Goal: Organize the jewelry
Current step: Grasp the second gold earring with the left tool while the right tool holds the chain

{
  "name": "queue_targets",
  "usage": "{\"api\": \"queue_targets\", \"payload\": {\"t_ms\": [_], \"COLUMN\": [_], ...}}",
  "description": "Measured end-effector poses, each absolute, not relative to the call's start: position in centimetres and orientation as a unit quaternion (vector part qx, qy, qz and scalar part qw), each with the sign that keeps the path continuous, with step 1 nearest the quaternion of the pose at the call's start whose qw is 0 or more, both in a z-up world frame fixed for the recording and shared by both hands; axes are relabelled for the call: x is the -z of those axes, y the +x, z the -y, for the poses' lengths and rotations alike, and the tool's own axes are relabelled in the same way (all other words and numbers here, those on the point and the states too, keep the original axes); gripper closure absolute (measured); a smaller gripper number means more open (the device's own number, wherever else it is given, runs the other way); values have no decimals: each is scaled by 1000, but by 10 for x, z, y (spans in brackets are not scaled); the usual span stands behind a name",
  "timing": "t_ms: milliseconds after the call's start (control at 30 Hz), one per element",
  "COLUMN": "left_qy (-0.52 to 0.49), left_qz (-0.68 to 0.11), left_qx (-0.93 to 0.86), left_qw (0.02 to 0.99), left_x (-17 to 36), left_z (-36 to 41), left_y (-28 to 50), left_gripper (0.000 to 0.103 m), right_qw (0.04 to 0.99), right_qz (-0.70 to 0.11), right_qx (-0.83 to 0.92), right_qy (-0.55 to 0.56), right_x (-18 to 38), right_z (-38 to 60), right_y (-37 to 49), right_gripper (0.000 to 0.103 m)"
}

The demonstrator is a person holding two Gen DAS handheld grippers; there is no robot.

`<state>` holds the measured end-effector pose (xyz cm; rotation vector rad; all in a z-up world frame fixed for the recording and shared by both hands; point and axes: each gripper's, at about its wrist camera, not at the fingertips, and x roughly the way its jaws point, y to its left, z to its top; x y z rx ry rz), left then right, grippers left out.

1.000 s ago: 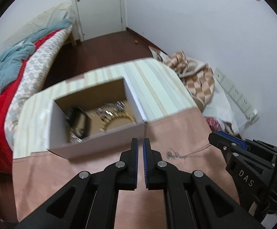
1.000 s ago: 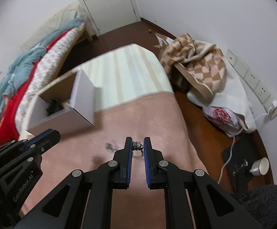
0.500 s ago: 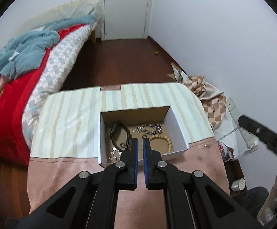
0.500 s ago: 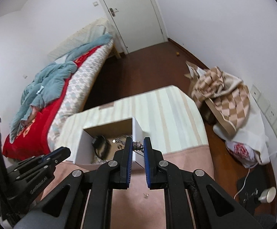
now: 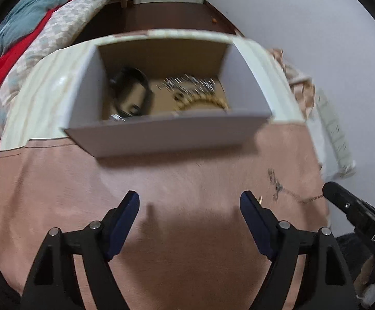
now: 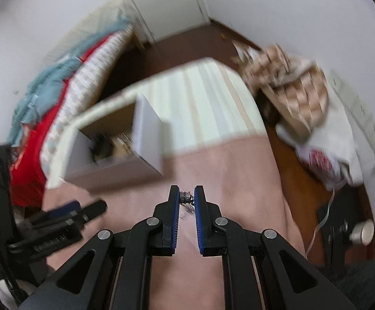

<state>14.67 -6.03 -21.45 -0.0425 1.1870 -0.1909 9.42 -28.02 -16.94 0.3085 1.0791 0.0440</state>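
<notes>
Right gripper [image 6: 187, 197] clamps a small beaded silver piece [image 6: 186, 197] between its tips, over the pink cloth [image 6: 226, 170]. Left gripper [image 5: 188, 204] spread wide, holding nothing. Box [image 5: 172, 134] ahead of it already holds several pieces; a thin chain [image 5: 288, 193] lies loose on the cloth to its right, so I judge sorting part done.

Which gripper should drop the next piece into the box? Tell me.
Right. The right gripper already pinches a small silver charm between its fingers, near the box. The left gripper is open and empty.
</notes>
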Motion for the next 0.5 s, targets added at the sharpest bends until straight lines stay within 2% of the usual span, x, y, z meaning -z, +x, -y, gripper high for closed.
{"api": "queue_targets", "payload": {"t_ms": [167, 333, 367, 400, 433, 467, 500], "left_qy": [27, 52, 61, 67, 76, 81, 82], "left_qz": [-565, -559, -555, -551, -544, -537, -534], "left_qx": [112, 129, 130, 131, 131, 135, 140], "left_qw": [817, 817, 820, 821, 825, 829, 830], "left_x": [234, 238, 238, 239, 237, 235, 235], "left_z": [102, 127, 132, 134, 137, 139, 137], "left_y": [137, 136, 134, 134, 134, 132, 134], "left_gripper": [24, 25, 28, 41, 60, 72, 94], "right_qw": [828, 826, 826, 826, 827, 827, 827], "right_qz": [-537, -540, -539, -538, -538, -538, -537], "right_qx": [6, 13, 13, 13, 13, 13, 12], "right_qy": [160, 163, 164, 164, 165, 167, 167], "right_x": [207, 216, 215, 215, 214, 214, 213], "right_z": [303, 311, 310, 310, 310, 309, 310], "right_y": [76, 73, 73, 73, 74, 75, 76], "right_gripper": [91, 91, 91, 91, 91, 91, 91]}}
